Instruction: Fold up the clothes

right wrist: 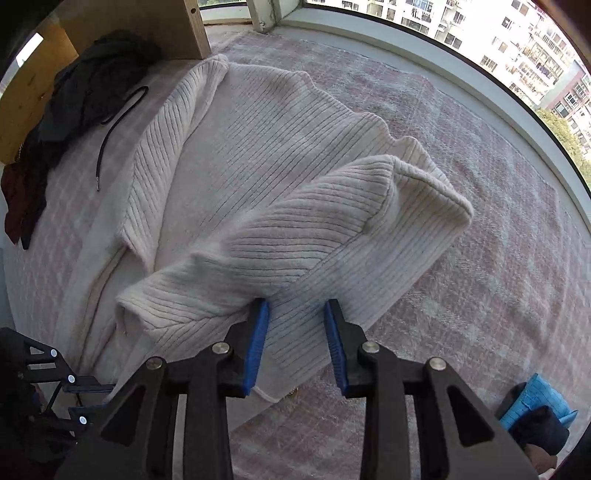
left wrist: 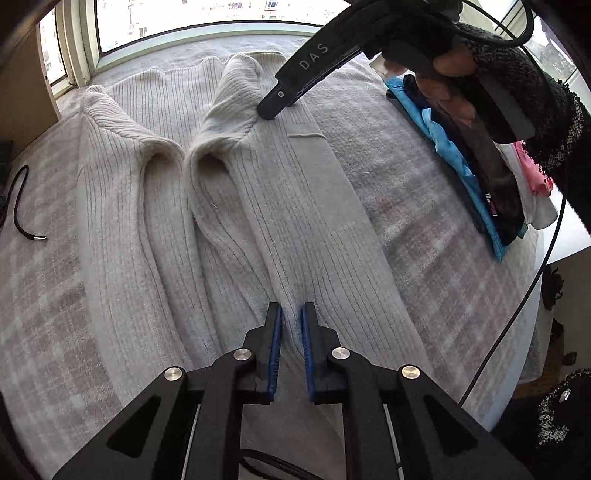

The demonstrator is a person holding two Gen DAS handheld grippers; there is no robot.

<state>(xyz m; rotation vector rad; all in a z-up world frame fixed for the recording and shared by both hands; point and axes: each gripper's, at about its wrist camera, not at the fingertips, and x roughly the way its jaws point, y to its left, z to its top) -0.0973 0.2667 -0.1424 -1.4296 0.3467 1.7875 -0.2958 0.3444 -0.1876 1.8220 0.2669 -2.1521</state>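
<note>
A cream ribbed cardigan [left wrist: 229, 192] lies spread on a blanket-covered bed [left wrist: 424, 221]. Its two sleeves are laid lengthwise over the body. At the near hem, my left gripper [left wrist: 291, 314] is shut on a ridge of the knit, and creases fan out from its blue pads. My right gripper [right wrist: 297, 306] is open, its fingers wide apart over the cardigan's [right wrist: 258, 155] edge, just under a folded-over sleeve [right wrist: 295, 229]. In the left wrist view, the right gripper [left wrist: 271, 107] reaches down from the top and its tip touches the knit beside the sleeve cuff.
A stack of folded clothes [left wrist: 469, 166], blue and dark, sits along the bed's right side. A dark heap of garments [right wrist: 92, 81] and a loose black cord [right wrist: 110, 129] lie at the left near a wooden board [right wrist: 147, 22]. Windows run behind the bed.
</note>
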